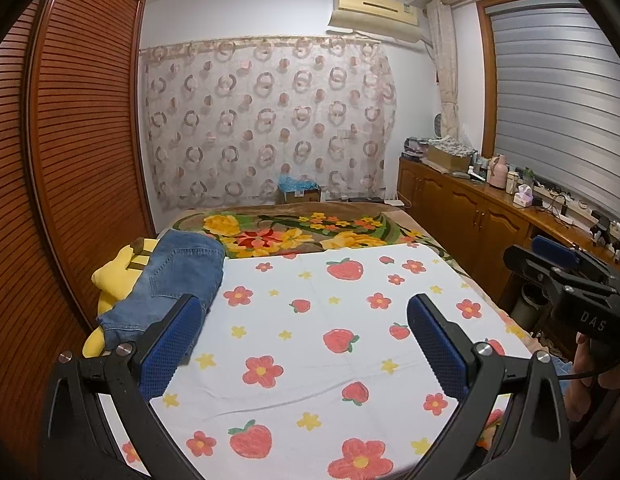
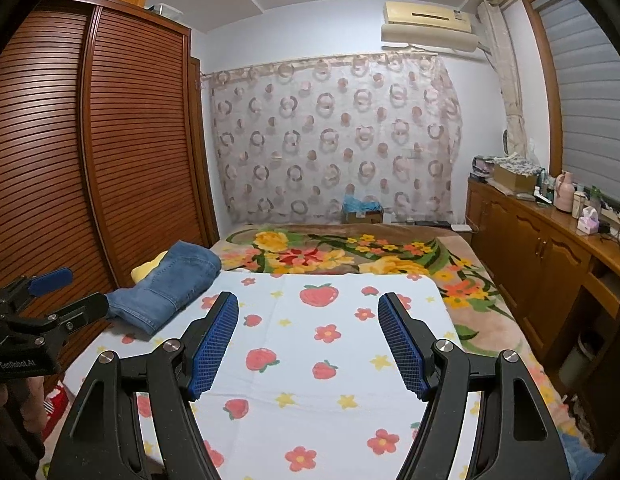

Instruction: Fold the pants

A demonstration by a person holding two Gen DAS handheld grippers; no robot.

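Both grippers are hovering wide and empty over the strawberry sheet (image 2: 330, 392): left gripper (image 1: 304, 340), right gripper (image 2: 308, 340). I am seeing the jeans (image 1: 170, 284) lying bunched ahead-left of the left gripper, partly resting on a yellow plush (image 1: 110, 276). I am judging the risks: pinching plush along with denim, or dragging the jeans off the bed edge.

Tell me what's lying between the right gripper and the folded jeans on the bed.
Nothing but bare strawberry-print sheet lies between the right gripper and the jeans; the right wrist view shows it.
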